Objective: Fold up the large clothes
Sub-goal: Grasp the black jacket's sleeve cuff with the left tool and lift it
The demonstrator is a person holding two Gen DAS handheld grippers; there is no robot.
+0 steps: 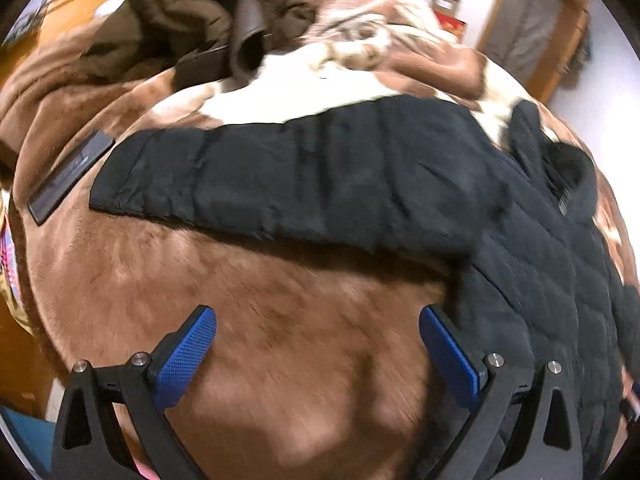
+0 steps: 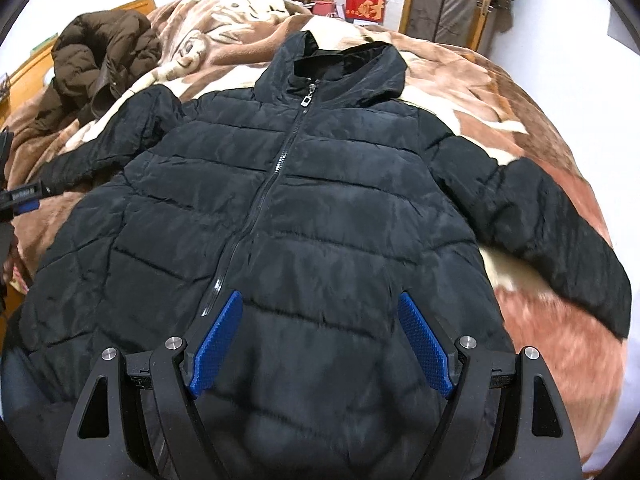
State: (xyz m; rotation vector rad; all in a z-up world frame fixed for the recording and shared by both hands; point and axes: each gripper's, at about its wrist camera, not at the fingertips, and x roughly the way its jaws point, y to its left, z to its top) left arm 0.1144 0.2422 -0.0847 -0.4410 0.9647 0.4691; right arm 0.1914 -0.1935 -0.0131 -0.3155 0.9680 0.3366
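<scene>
Altogether two coats lay on the blanket [image 2: 500, 92]: one black jacket [image 2: 280, 208], one brown coat [image 2: 100, 52]. Left gripper [image 1: 318, 344] and right gripper [image 2: 320, 332] hovered, jaws spread, empty.

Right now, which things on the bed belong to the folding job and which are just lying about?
For the job: black puffer jacket, left gripper, right gripper.

Lying about: brown coat, flat dark device, red box, blanket.
</scene>
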